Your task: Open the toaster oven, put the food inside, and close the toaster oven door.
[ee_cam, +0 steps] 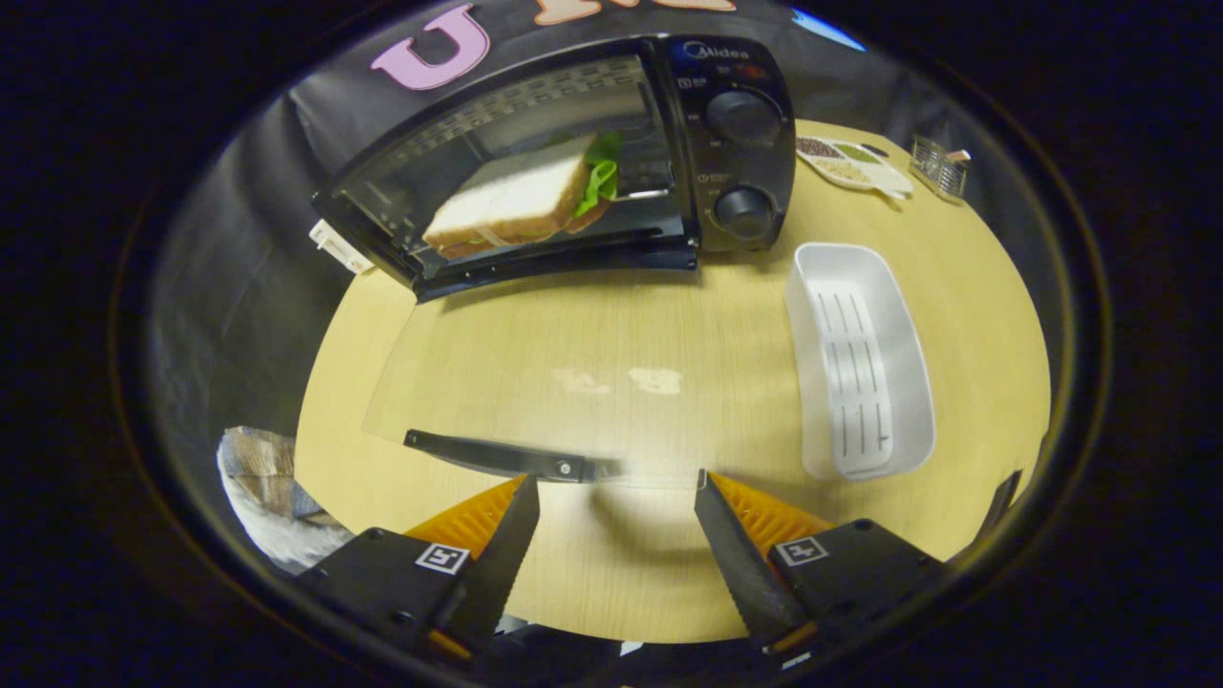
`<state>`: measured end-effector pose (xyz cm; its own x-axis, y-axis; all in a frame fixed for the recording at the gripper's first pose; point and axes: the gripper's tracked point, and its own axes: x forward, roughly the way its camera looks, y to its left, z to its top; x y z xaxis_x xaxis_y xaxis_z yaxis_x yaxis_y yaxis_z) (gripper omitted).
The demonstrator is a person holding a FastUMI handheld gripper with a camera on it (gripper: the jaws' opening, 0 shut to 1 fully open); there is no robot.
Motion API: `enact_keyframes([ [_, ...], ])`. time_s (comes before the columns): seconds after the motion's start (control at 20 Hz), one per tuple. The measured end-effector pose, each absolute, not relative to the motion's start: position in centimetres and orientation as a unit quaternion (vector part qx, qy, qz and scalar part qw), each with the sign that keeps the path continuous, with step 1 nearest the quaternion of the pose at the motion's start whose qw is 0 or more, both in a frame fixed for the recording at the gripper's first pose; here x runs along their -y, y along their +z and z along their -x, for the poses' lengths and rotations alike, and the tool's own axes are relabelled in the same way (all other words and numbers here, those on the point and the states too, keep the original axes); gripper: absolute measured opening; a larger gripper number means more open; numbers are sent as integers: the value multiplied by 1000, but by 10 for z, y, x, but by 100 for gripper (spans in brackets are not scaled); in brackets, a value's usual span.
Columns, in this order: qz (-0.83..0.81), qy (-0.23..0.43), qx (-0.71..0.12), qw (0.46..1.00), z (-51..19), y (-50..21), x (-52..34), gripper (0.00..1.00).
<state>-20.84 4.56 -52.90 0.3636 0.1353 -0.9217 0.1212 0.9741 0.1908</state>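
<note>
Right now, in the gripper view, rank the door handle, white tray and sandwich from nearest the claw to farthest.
Claw open, holding nothing.
1. Door handle, just ahead of the fingers.
2. White tray, beside the open glass door.
3. Sandwich, inside the toaster oven.

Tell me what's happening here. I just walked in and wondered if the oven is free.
A person's handheld gripper is loading the toaster oven. The sandwich already sits inside, and the white tray beside the oven is empty. The glass door is folded down open. The jaws are open and hold nothing, with the door handle just ahead of them, so closing is left.
</note>
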Motion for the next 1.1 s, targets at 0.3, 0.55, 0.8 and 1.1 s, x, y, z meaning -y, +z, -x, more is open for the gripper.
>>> enact_keyframes([
  [0.3, -95, 18, -551, 829, 203, -519, -44, 100],
  [0.55, -90, 22, -555, 826, 204, -525, -44, 100],
  [0.8, -95, 30, -559, 823, 205, -534, -46, 100],
  [1.1, -143, 33, -562, 814, 209, -536, -50, 100],
])
